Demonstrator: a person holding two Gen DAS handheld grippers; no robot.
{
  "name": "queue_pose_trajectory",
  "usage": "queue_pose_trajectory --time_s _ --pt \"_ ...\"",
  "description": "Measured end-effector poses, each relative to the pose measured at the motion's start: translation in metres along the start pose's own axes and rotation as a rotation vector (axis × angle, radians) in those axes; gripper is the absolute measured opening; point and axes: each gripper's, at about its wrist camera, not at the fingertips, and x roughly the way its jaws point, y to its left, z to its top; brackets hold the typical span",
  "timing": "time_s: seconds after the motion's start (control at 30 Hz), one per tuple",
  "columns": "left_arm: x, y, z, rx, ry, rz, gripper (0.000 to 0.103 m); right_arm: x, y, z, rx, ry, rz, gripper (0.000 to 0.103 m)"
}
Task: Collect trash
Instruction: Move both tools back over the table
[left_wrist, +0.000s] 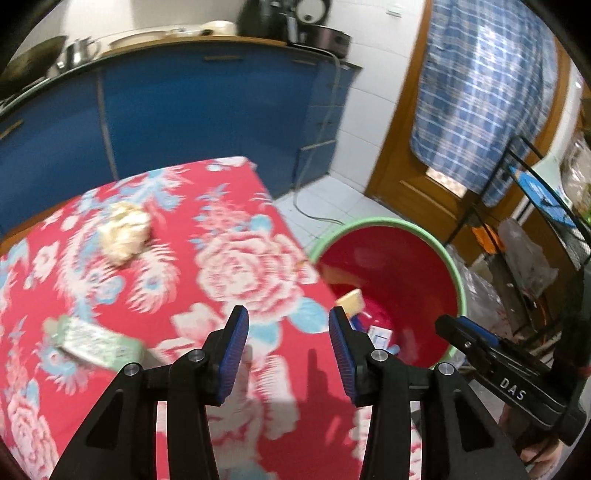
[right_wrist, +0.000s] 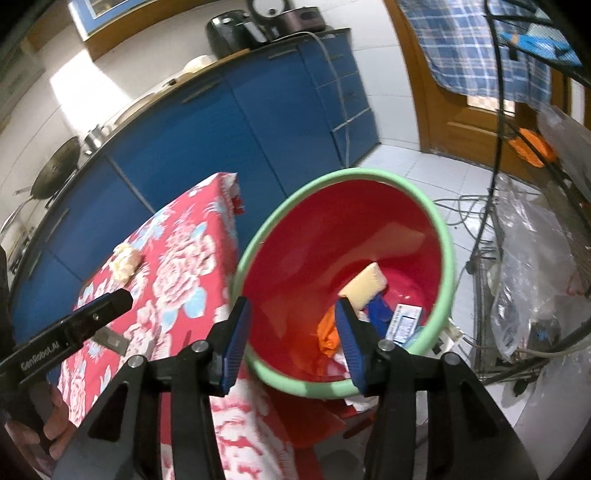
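Red, green-rimmed plastic bucket (right_wrist: 439, 236) is holding dropped scraps as both empty grippers, left gripper (left_wrist: 288, 325) and right gripper (right_wrist: 291, 317), are hovering half-open; crumpled cream paper ball (left_wrist: 123, 230) is lying on the floral-clothed table (left_wrist: 236, 258), liable to roll if nudged.

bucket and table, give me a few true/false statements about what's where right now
1. The bucket holds a yellow sponge. True.
2. The left gripper grips the wad. False: its jaws are open and empty; the wad lies on the table.
3. The bucket is empty. False: several items lie inside.
4. The right gripper holds nothing. True.
5. A foil pack lies on the table. True.
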Motion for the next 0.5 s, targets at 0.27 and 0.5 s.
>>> queue_pose_trajectory --time_s 0.27,0.5 --pt "-0.023 0.045 -0.01 -0.086 -0.03 0.097 0.051 0.005 0.038 -0.004 -0.075 0.028 0.061 0.053" --pt "-0.039 0.081 -0.02 -0.164 -0.05 0.161 0.053 0.012 0.073 -0.008 -0.143 0.049 0.107 0.066"
